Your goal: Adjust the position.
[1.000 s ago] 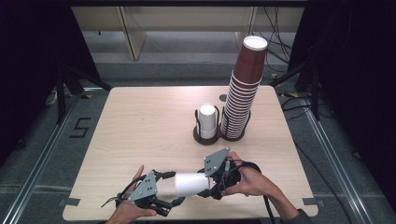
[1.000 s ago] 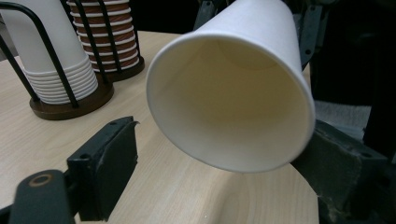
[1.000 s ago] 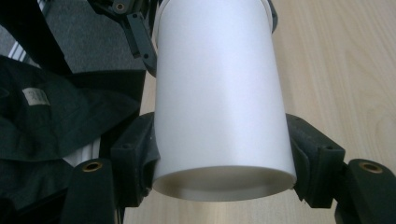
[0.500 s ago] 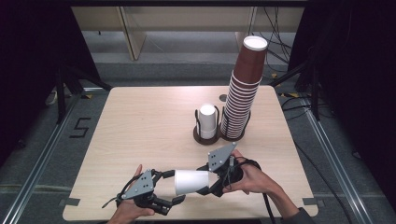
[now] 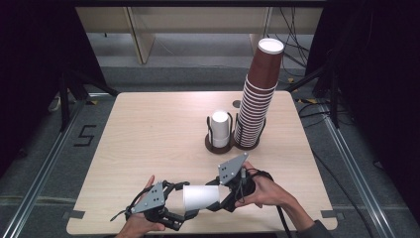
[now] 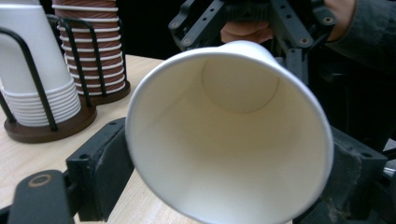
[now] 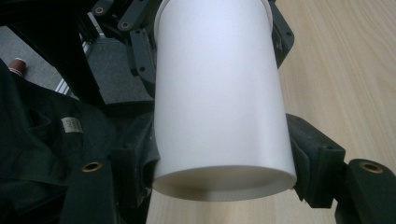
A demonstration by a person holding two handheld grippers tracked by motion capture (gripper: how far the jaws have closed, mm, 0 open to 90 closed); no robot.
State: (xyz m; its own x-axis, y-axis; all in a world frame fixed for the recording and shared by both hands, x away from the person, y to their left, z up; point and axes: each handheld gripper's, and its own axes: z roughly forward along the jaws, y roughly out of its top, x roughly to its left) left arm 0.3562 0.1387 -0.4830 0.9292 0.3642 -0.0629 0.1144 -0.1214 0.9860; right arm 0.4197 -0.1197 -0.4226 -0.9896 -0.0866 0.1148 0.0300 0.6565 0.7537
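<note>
A white paper cup [image 5: 200, 197] lies level just above the table's front edge, held at both ends. In the high view my left gripper [image 5: 186, 201] is at the cup's wide mouth and my right gripper [image 5: 218, 197] at its narrow base. The left gripper view looks into the open mouth of the cup [image 6: 229, 140], with my left gripper [image 6: 229, 175] shut on its rim from both sides. In the right gripper view the cup's base [image 7: 224, 182] faces the camera, and my right gripper [image 7: 222, 161] is shut on it. A hand holds each gripper.
Toward the back right of the wooden table [image 5: 148, 129], a tall stack of brown cups [image 5: 260, 94] rises from a dark round holder. Beside it a short stack of white cups [image 5: 220, 128] sits in a black wire holder [image 5: 218, 146]. The table's front edge lies just under the grippers.
</note>
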